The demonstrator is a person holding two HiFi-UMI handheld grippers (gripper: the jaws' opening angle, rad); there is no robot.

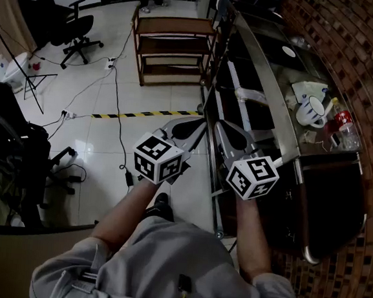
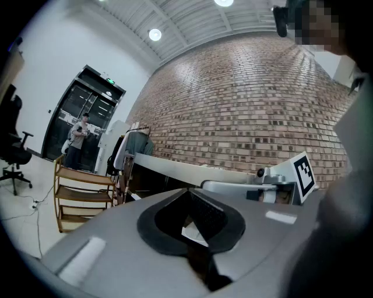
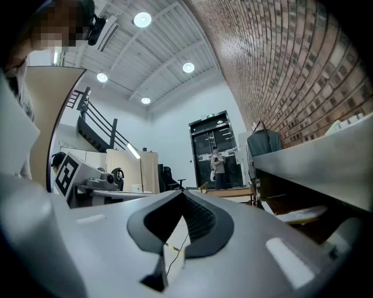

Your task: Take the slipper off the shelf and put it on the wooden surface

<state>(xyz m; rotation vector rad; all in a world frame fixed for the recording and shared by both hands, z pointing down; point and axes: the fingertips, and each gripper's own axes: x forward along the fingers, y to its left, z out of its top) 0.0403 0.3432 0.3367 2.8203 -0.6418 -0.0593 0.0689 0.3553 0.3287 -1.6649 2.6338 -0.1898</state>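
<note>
Both grippers are held close to my body and point forward over the floor. The left gripper (image 1: 187, 129) (image 2: 189, 193) is shut with nothing in it. The right gripper (image 1: 230, 135) (image 3: 182, 195) is also shut and empty, beside the metal shelf unit (image 1: 286, 121). A pale flat shape that may be the slipper (image 1: 248, 94) (image 3: 294, 214) lies on a lower level of that shelf, ahead of the right gripper. A low wooden rack (image 1: 174, 26) (image 2: 81, 174) stands farther ahead on the floor.
On the shelf's top are a white mug (image 1: 313, 111), a bottle (image 1: 345, 130) and small items. A brick wall (image 1: 370, 57) runs on the right. Office chairs (image 1: 77, 25), a tripod, cables and a yellow-black floor stripe (image 1: 144, 114) are at left. A person (image 3: 220, 167) stands by the far door.
</note>
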